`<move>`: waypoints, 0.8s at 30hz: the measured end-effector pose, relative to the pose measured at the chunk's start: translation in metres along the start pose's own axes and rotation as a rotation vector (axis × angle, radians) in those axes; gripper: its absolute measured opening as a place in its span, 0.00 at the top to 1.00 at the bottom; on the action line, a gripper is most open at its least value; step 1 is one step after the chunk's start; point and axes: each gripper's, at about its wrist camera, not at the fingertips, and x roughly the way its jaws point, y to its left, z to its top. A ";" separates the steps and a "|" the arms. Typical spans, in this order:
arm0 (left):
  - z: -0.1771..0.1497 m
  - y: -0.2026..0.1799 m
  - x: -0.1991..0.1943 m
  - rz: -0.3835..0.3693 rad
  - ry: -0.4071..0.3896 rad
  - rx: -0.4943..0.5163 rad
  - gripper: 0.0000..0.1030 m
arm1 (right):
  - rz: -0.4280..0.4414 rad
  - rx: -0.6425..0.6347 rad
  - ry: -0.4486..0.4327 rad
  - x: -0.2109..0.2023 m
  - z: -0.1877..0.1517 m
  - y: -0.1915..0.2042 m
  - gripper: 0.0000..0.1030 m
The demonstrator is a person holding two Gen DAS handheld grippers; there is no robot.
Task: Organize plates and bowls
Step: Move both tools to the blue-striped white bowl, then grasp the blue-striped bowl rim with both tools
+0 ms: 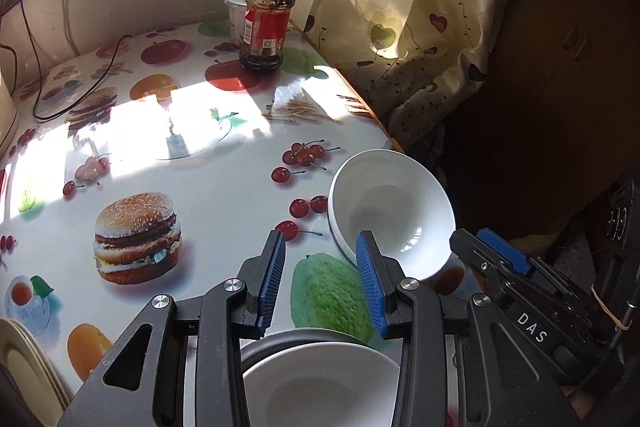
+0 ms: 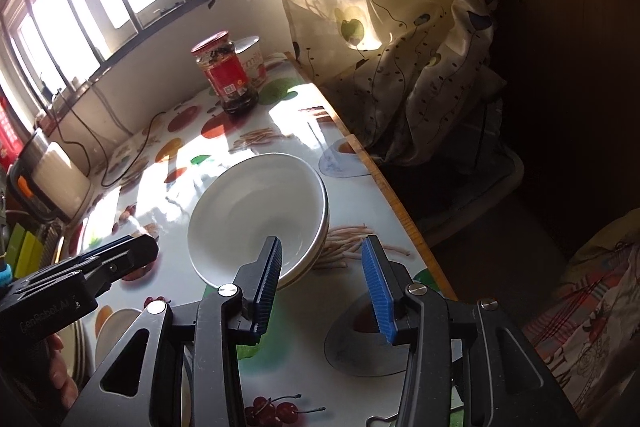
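Looking over the scene, biggest stuff first:

Table point(image 1: 224, 187): glossy flat top with a printed cloth of burgers, cherries, apples and fries, plus a wooden edge strip on the right.

Curtain point(image 1: 404, 11): soft cream fabric with heart balloons, bunched up just past the table edge.

Stacked bowls point(image 2: 256, 215): smooth round white bowls near the right edge of the table, the top one tilted and sitting in another, both look empty.

Near bowl point(image 1: 320, 383): another white one, empty, right under the left gripper at the front.

Plates point(image 1: 24, 359): cream, stacked, at the front left corner.

Jar point(image 1: 266, 23): glass, red lid and red label, dark chunky stuff inside, at the back of the table.

Tub point(image 1: 236, 15): white plastic, behind the jar and touching it or nearly; contents hidden.

Left gripper point(image 1: 322, 283): black frame, ribbed blue pads, jaws apart, holding nothing.

Right gripper point(image 2: 326, 285): same build, jaws apart and empty, left finger point(image 2: 270, 279) over the bowl rim; can't tell if it touches.
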 end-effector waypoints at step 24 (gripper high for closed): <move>0.008 -0.015 0.037 0.043 0.078 0.019 0.70 | -0.014 -0.083 0.029 0.026 0.015 0.007 0.74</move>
